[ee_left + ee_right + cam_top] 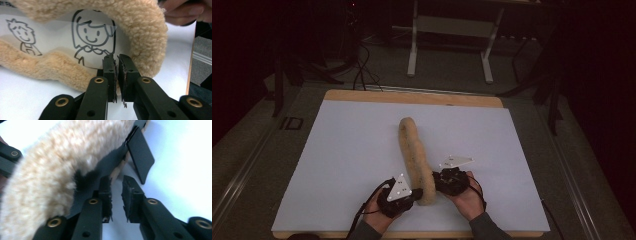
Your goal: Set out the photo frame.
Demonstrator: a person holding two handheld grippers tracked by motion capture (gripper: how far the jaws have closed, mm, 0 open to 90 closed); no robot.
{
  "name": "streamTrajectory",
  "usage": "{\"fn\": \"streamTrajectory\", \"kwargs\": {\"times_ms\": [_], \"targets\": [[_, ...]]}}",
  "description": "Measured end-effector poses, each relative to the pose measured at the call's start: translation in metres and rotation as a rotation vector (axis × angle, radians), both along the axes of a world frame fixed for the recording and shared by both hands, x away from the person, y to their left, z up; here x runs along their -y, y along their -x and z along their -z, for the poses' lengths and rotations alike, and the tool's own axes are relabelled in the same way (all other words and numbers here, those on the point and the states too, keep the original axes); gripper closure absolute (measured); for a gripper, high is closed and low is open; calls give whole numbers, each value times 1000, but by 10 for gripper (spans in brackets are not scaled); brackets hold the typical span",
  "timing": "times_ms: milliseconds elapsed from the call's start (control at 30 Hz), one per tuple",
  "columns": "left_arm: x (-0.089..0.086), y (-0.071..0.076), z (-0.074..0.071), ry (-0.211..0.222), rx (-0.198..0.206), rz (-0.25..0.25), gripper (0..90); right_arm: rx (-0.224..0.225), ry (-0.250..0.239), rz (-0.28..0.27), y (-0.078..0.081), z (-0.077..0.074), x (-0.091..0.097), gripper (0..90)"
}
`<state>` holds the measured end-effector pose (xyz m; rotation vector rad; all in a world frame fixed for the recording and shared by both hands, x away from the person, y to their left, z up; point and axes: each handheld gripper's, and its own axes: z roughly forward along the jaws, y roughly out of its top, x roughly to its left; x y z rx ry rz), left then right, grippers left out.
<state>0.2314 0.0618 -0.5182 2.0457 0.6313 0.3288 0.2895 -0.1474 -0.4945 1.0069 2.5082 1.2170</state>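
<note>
Fleece strip (414,155) lies on the white sheet (342,165) covering the bench (412,96), running from mid-sheet down toward the person, near end between the two hands.

Left tongs (412,194) sit at the strip's near end, left side. In the left gripper view the left tongs (116,72) are almost together, thin slit between the pads, pinching the edge of a clear film (95,42) printed with cartoon figures. The fleece curves over and around that film. The other hand's fingers (185,12) show top right.

Right tongs (437,181) come in from the strip's right side, just beside it. In the right gripper view the right tongs (116,195) stand apart, plain gap, nothing between the pads. The fleece (57,170) and its black backing (100,173) lie against the outer side of the left jaw. A black flap (141,155) hangs off the strip beyond the tips.
</note>
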Motion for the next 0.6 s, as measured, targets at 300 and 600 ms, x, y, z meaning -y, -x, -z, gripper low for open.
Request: {"fn": "streamTrajectory", "kwargs": {"times_ms": [300,600], "targets": [[-8,-2,-3,1,7,-12,806,-24,-13,29,-2,-12,11,646],[-18,-7,-6,5,2,-52,786,-27,-73,84,-2,-31,29,541]]}}
